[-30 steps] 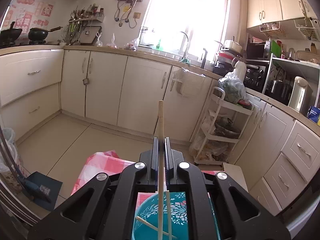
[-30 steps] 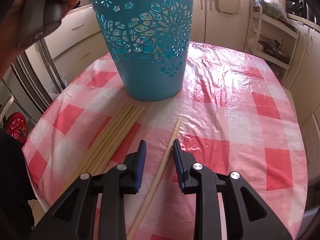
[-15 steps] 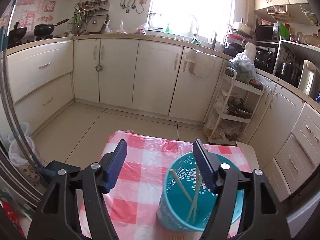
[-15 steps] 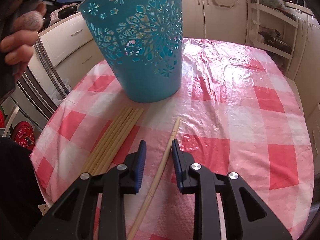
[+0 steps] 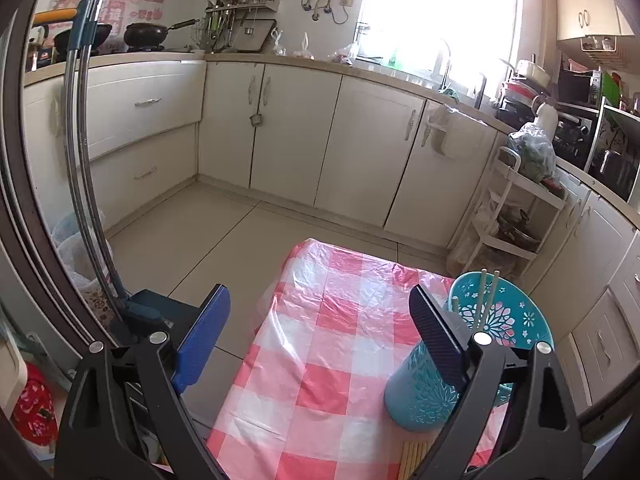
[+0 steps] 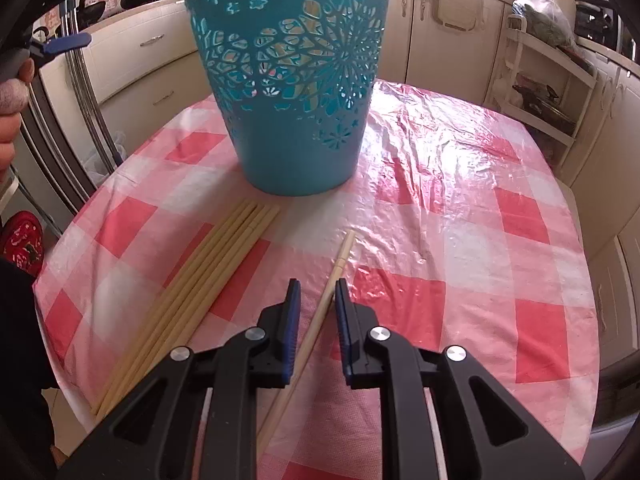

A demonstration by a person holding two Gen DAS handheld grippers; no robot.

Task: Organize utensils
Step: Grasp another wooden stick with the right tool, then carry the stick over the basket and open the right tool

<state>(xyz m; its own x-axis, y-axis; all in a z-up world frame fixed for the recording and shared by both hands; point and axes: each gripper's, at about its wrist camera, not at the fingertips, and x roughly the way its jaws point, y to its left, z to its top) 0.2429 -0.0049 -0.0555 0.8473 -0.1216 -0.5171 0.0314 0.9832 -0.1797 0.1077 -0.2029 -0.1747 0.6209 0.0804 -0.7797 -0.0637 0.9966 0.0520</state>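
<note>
A teal cut-out basket (image 6: 296, 92) stands on the red-checked table (image 6: 460, 208); it also shows in the left wrist view (image 5: 460, 360) with chopsticks (image 5: 489, 292) standing in it. A bundle of several chopsticks (image 6: 200, 284) lies left of a single chopstick (image 6: 336, 276). My right gripper (image 6: 317, 300) is low over the table, its fingers partly closed around the single chopstick, the right pad touching it. My left gripper (image 5: 320, 320) is wide open and empty, held high, left of the basket.
Cream kitchen cabinets (image 5: 296, 132) ring the room. A white rack (image 5: 516, 224) stands beyond the table's far right. A metal chair frame (image 5: 84, 168) and a blue dustpan (image 5: 156, 316) are at the left. The table's near edge is close to the bundle.
My left gripper opened, dropped its chopstick into the basket, then drew back and left. My right gripper narrowed slightly around the single chopstick.
</note>
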